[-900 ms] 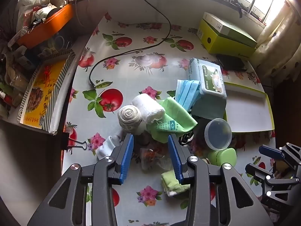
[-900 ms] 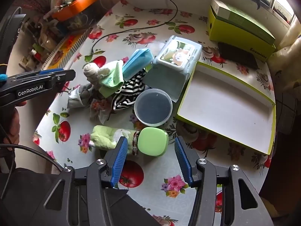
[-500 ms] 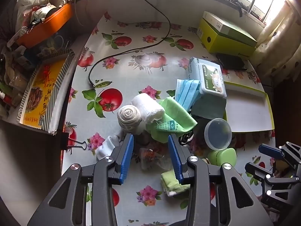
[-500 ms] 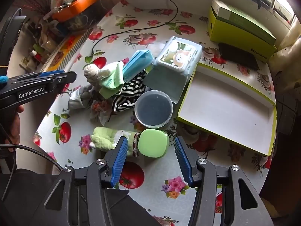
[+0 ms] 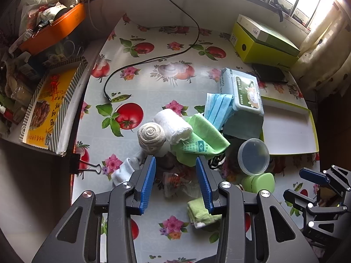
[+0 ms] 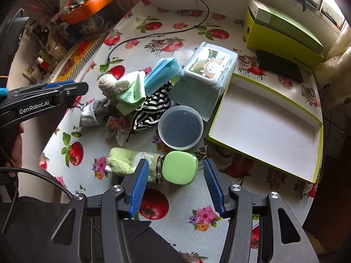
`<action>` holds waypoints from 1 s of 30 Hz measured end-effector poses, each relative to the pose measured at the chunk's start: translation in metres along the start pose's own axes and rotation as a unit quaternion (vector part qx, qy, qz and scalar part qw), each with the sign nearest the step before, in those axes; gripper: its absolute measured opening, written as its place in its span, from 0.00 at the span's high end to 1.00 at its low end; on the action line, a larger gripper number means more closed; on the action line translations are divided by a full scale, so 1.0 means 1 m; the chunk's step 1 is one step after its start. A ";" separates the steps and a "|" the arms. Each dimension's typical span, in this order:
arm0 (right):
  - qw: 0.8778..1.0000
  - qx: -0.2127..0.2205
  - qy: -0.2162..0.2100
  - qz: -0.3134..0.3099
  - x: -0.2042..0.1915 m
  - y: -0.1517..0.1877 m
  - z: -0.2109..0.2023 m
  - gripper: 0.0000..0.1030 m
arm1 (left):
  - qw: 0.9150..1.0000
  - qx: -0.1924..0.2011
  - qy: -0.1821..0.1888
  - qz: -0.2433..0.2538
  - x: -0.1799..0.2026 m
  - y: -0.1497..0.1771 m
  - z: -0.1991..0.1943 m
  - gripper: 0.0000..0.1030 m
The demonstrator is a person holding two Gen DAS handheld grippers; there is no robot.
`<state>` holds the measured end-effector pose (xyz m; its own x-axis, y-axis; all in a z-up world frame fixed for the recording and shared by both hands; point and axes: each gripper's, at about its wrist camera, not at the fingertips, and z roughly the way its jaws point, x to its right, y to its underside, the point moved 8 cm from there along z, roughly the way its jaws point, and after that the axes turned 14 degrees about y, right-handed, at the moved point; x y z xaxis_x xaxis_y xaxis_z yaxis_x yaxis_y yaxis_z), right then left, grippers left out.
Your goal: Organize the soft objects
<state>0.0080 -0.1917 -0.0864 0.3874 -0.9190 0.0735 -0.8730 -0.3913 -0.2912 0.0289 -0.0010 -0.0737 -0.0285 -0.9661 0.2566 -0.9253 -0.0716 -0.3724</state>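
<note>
Left wrist view: the left claw (image 5: 175,179) is spread, its blue pads apart with nothing pinched, hovering over the near edge of a heap of soft things on the table (image 5: 153,83). Between and just beyond the pads lies a crumpled clear wrapper (image 5: 177,183); a white sock (image 5: 124,171) lies beside the left pad and a folded pale-green cloth (image 5: 200,211) beside the right pad. Farther out stand a rolled grey sock (image 5: 151,134) touching a rolled white towel (image 5: 173,126), then a green cloth (image 5: 200,141), blue face masks (image 5: 217,107) and a pack of wet wipes (image 5: 241,92).

Right wrist view: the right claw (image 6: 174,182) is also spread and holds nothing; a green lidded case (image 6: 179,167) sits between its pads without touching either. A pale-green fluffy sock (image 6: 125,161) lies against the case's left side. Beyond is a round clear plastic tub (image 6: 181,128), a black-and-white striped cloth (image 6: 153,107), and to the right a shallow yellow-green tray (image 6: 265,122), its white inside bare.
</note>
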 end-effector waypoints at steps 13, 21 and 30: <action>1.000 -0.001 0.000 0.000 0.000 0.000 0.001 0.50 | 1.000 -0.001 -0.002 0.000 -0.002 0.000 -0.002 0.62; 1.000 -0.002 0.000 0.000 -0.001 0.000 0.001 0.50 | 1.000 -0.002 -0.001 -0.001 -0.003 0.001 -0.002 0.62; 1.000 -0.002 0.000 0.000 -0.002 -0.001 0.003 0.50 | 1.000 -0.007 0.002 -0.009 -0.005 0.003 0.004 0.62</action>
<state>0.0089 -0.1894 -0.0891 0.3873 -0.9191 0.0728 -0.8745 -0.3912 -0.2867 0.0275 0.0025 -0.0801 -0.0126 -0.9639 0.2660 -0.9309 -0.0858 -0.3551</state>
